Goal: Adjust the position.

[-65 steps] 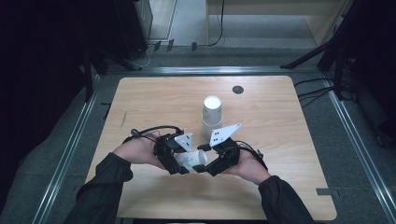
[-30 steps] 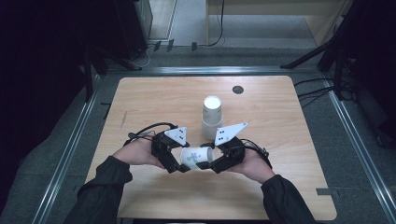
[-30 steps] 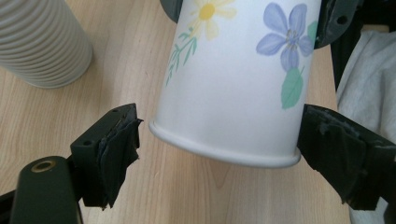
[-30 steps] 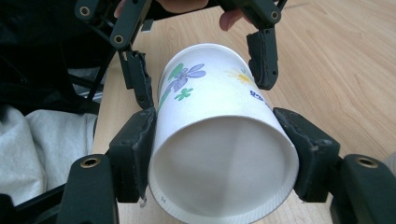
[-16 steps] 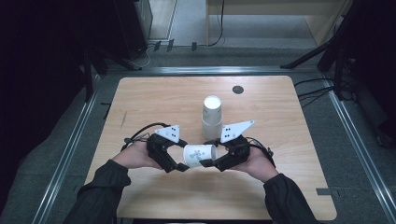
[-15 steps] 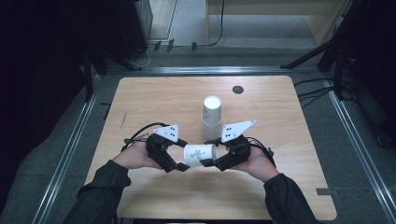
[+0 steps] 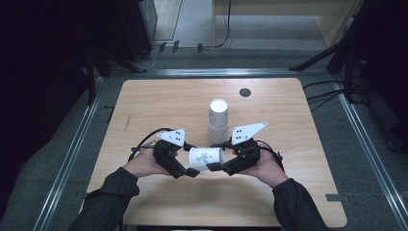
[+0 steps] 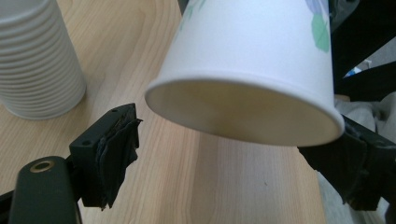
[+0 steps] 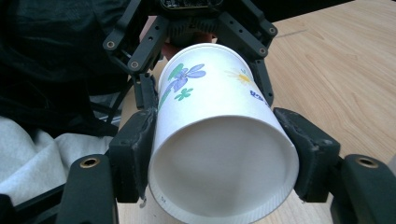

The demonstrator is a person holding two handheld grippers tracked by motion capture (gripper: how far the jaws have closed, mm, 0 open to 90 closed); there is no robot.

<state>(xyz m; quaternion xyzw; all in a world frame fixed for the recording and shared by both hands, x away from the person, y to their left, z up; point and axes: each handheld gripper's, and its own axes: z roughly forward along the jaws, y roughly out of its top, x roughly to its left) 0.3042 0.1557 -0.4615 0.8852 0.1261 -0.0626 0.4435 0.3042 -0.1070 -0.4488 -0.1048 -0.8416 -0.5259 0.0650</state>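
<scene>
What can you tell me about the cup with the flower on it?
The cup is white paper with a purple flower, green leaves and a small yellow sun printed on its side. It lies sideways above the table, off the wood. The right claw squeezes its bottom end from both sides. Its open mouth faces the left claw, whose jaws stand at either side of the rim, one clearly apart from it.

From above the person's side we look fwd and down over the whole table (image 7: 288, 110), fairly far off. Our two gripper cams sit v. close, each looking along its own jaws from opposite sides. All three views share the paper cup (image 7: 207, 158) (image 8: 252, 70) (image 9: 219, 140).
</scene>
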